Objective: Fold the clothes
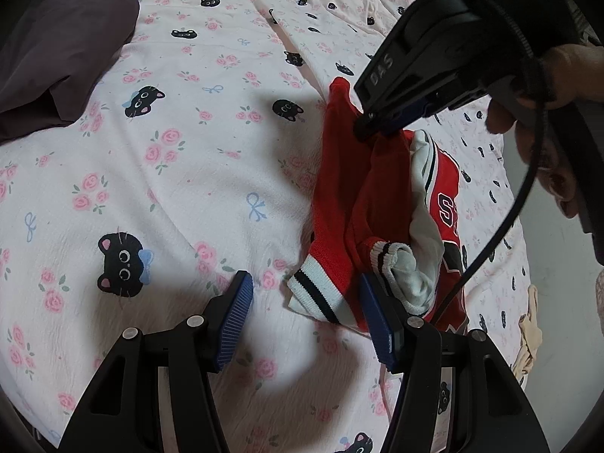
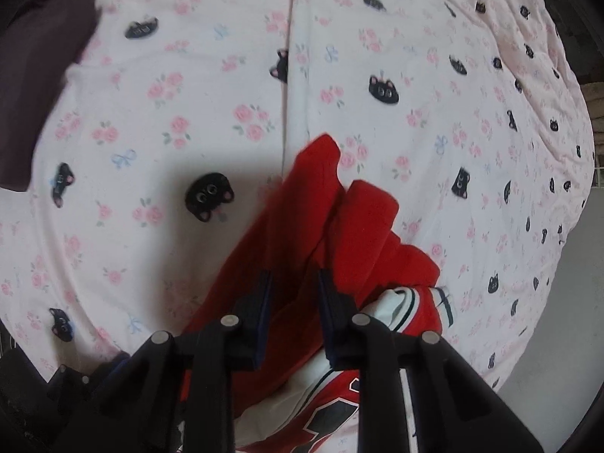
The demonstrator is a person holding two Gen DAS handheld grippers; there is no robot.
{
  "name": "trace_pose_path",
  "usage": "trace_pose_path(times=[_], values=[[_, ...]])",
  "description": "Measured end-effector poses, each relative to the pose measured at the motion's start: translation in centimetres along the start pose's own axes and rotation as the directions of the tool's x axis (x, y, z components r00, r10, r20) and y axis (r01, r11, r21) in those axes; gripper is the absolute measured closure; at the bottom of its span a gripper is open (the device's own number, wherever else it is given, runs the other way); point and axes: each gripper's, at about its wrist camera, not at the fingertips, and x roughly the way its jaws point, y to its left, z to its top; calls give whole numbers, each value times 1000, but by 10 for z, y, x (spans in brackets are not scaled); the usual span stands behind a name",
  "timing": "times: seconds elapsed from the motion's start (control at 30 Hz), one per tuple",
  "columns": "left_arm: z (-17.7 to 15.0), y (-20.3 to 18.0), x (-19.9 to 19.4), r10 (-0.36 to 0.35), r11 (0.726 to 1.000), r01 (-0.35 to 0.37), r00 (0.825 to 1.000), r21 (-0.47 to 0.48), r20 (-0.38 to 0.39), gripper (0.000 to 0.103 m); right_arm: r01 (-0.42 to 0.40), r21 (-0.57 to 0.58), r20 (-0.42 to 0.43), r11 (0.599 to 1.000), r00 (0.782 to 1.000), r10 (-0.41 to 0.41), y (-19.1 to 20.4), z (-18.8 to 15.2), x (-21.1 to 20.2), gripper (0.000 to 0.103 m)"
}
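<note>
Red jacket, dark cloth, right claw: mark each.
red jacket [image 1: 339,196]: left wrist view, on the red body panel.
dark cloth [image 1: 64,56]: left wrist view, on its middle.
right claw [image 2: 292,283]: right wrist view, midway between fingertips, over red fabric.

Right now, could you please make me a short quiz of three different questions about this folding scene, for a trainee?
1. True or false: the left gripper is clamped on the striped cuff.
2. Which gripper has red fabric between its pads?
A. left
B. right
C. neither
3. Fill in: the red and white jacket lies crumpled on a bedsheet printed with pink roses and black ____ faces.

Key
1. False: its jaws stand open, with the striped hem lying between the pads, not pressed.
2. B: in the left wrist view its tips pinch a raised red fold near the jacket's far end.
3. cat
</note>
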Motion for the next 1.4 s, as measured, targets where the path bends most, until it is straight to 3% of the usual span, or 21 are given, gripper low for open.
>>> trace_pose_path(times=[0.17,0.23,0.57,0.6,0.83,1.2,1.4], values=[[1,2,-1,-6,1000,6,1000,1,-1,50,24,23,-37,999,999,-23,-6,5,16,80],[2,2,-1,-5,1000,5,1000,0,-2,50,28,21,-41,999,999,-27,-7,4,20,88],[2,1,0,-5,1000,5,1000,-1,-2,50,-2,6,-6,1000,1000,2,-16,1,-3,98],[2,1,0,-5,1000,5,1000,-2,-2,50,-1,7,-6,1000,1000,1,-16,1,-3,103],[1,2,-2,-9,1000,9,1000,1,-1,50,-88,75,17,993,996,87,-28,1,-2,102],[3,4,-2,-16,1000,16,1000,-3,-6,50,-77,55,-26,996,997,78,-12,6,5,99],[3,4,-1,-17,1000,17,1000,-5,-8,50,-63,64,-31,996,997,65,-17,7,5,84]])
